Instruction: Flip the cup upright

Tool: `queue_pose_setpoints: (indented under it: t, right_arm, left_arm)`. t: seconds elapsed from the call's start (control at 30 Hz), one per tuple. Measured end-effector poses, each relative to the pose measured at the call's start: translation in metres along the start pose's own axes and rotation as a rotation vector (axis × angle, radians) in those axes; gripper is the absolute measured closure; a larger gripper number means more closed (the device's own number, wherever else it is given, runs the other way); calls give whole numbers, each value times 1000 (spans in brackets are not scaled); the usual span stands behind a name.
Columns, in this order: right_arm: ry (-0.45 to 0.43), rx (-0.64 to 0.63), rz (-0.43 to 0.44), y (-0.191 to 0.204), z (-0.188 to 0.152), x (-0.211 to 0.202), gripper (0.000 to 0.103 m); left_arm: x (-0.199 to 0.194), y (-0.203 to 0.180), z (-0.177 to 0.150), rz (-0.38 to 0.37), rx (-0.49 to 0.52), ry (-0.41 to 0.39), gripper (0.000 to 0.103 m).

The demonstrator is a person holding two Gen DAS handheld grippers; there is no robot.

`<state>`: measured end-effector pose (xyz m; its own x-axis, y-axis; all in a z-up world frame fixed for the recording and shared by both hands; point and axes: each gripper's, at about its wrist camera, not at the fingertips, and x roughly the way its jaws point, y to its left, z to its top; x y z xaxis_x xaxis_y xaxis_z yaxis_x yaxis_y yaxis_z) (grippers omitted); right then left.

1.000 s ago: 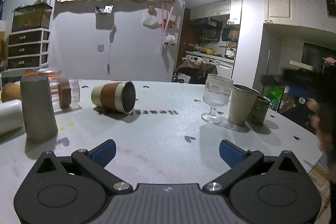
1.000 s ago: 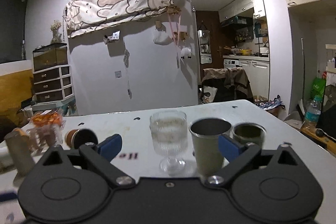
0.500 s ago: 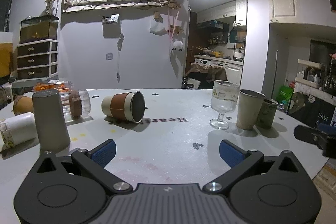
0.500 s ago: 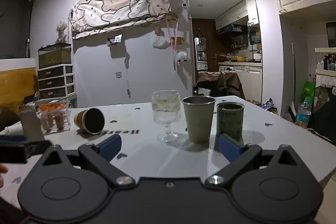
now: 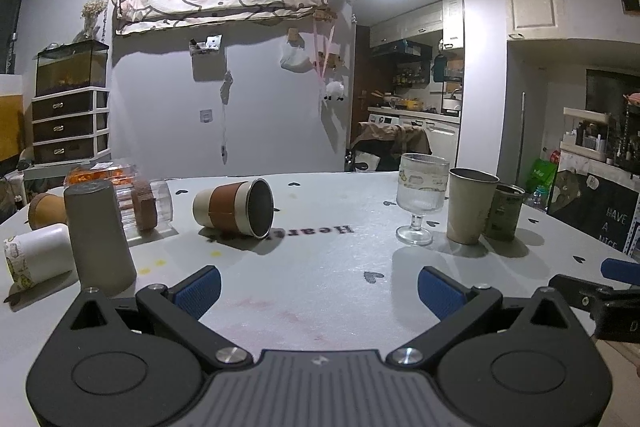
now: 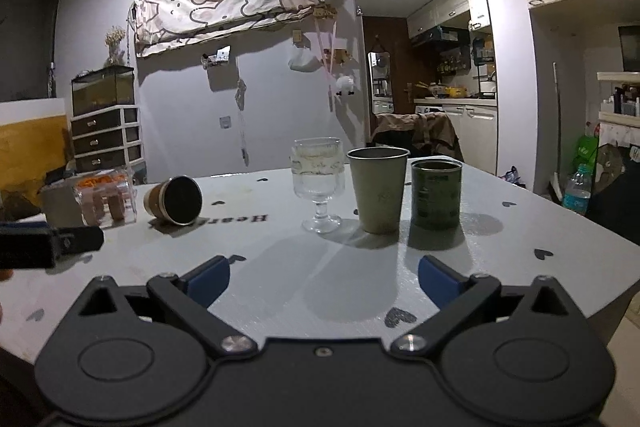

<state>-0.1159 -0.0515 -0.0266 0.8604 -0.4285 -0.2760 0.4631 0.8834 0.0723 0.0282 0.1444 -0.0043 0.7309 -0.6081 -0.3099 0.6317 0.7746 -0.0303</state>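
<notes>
A cream cup with a brown sleeve (image 5: 234, 207) lies on its side on the white table (image 5: 320, 267), its dark mouth facing me; it also shows in the right wrist view (image 6: 174, 201). My left gripper (image 5: 318, 293) is open and empty, well short of the cup. My right gripper (image 6: 324, 281) is open and empty, in front of the upright cups. The right gripper's fingers (image 5: 592, 293) show at the right edge of the left wrist view.
A grey tumbler (image 5: 100, 233) stands upside down at left beside a white paper cup (image 5: 38, 259) on its side and a clear snack box (image 5: 136, 201). A stemmed glass (image 6: 318, 183), a beige metal cup (image 6: 378, 189) and a dark green cup (image 6: 436, 193) stand upright at right.
Both grippers have pulled back and lowered toward the near table edge, so all objects look farther. Each gripper now shows at the edge of the other's view. Jaws stay open.
</notes>
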Motion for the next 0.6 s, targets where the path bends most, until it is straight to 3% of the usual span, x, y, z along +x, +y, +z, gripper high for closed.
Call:
queue_pose_setpoints:
  t: [0.6]
  right_arm:
    - [2,-1,-2,-3,1,-3,0]
  left_arm:
    - [-2,2,-1,4,-12,-5,0]
